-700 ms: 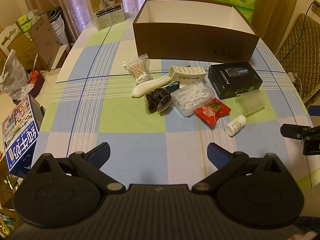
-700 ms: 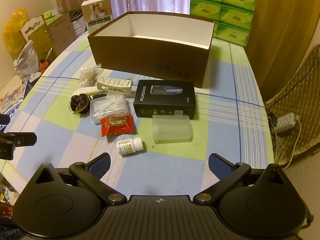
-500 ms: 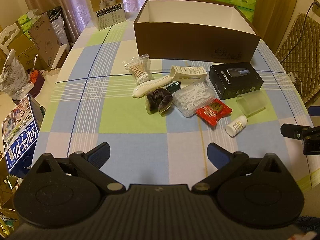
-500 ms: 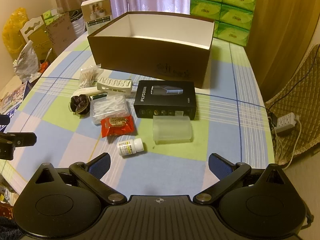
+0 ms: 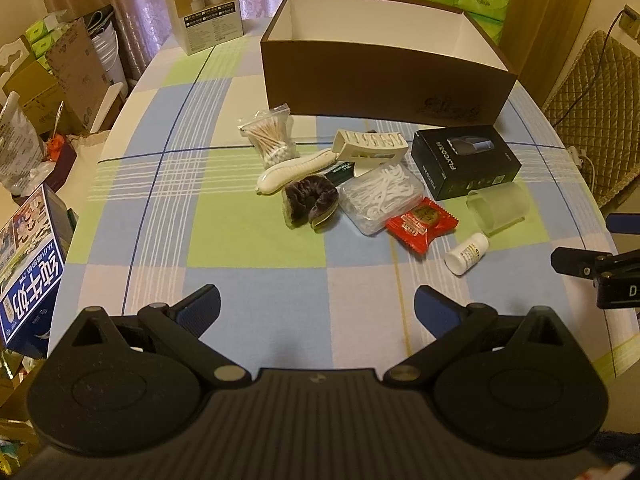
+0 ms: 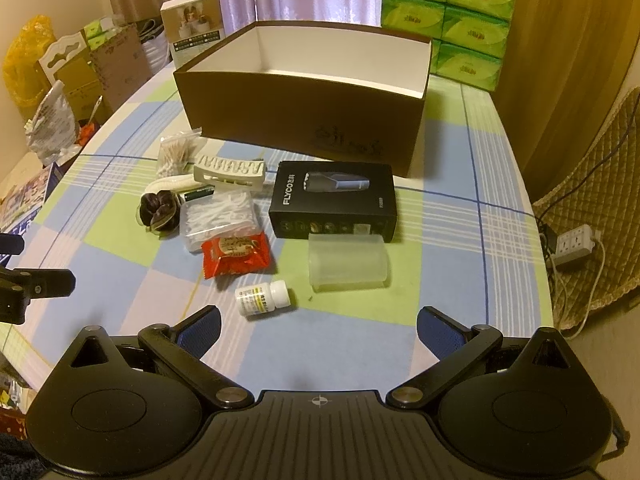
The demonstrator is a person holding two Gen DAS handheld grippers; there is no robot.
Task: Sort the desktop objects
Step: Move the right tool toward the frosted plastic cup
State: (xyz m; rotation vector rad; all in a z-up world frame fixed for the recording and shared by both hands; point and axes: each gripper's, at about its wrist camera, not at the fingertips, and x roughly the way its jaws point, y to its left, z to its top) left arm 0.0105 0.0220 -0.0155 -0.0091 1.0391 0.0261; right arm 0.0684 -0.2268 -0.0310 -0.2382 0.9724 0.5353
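While hovering over the near desk (image 6: 460, 280) edge, both tools spread wide and empty: right tool (image 6: 318, 326), left tool (image 5: 316, 306). Small white pill bottle (image 6: 262, 299) just ahead of right tool's left finger, lying sideways, cap pointing right. Right hand nearer, probably first.

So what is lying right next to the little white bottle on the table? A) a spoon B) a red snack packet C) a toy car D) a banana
B: the red snack packet lies just beyond the little white bottle on the checked tablecloth, and there is no banana, toy car or spoon in view.
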